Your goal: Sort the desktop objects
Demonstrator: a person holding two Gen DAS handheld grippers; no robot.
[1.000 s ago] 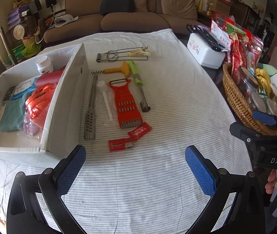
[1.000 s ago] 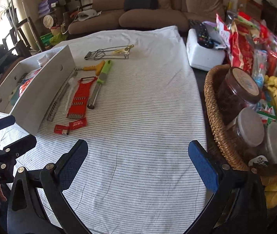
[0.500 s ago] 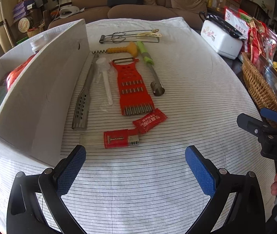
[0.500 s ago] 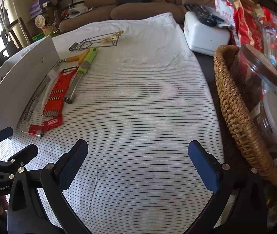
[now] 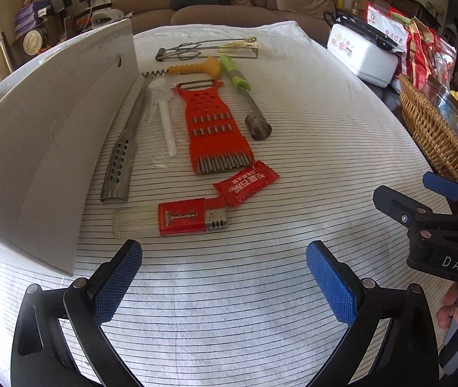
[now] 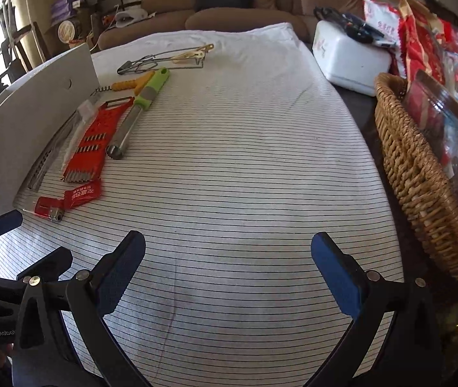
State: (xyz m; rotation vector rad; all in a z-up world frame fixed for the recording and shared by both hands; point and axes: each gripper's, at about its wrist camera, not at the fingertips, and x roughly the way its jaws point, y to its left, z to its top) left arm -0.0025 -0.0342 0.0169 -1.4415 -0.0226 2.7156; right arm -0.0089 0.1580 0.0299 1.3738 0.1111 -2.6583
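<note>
Your left gripper (image 5: 224, 277) hangs low over the striped cloth (image 5: 309, 148) with its jaws spread wide and nothing between them. The nearest loose thing is the lighter (image 5: 182, 216), lying flat just ahead at about 11 o'clock from that gripper, clear of both pads. Its long axis runs 9 to 3 o'clock, clear tube end at 9, metal head at 3, so it lies crosswise to your jaws' opening; I'd judge you need to turn the wrist or come at it from the side to pinch across its narrow width. The red packet (image 5: 246, 184) touches the lighter's head end at 1 o'clock, and the grater (image 5: 214, 132) lies beyond it. The box (image 5: 45, 135) stands at 10 o'clock, its wall close beside the tools.

Your right gripper (image 6: 227, 274) is likewise wide open and empty, over bare cloth, with the lighter (image 6: 48, 208) well off at 10 o'clock. The left one is clearly nearer, so take it with that
</note>
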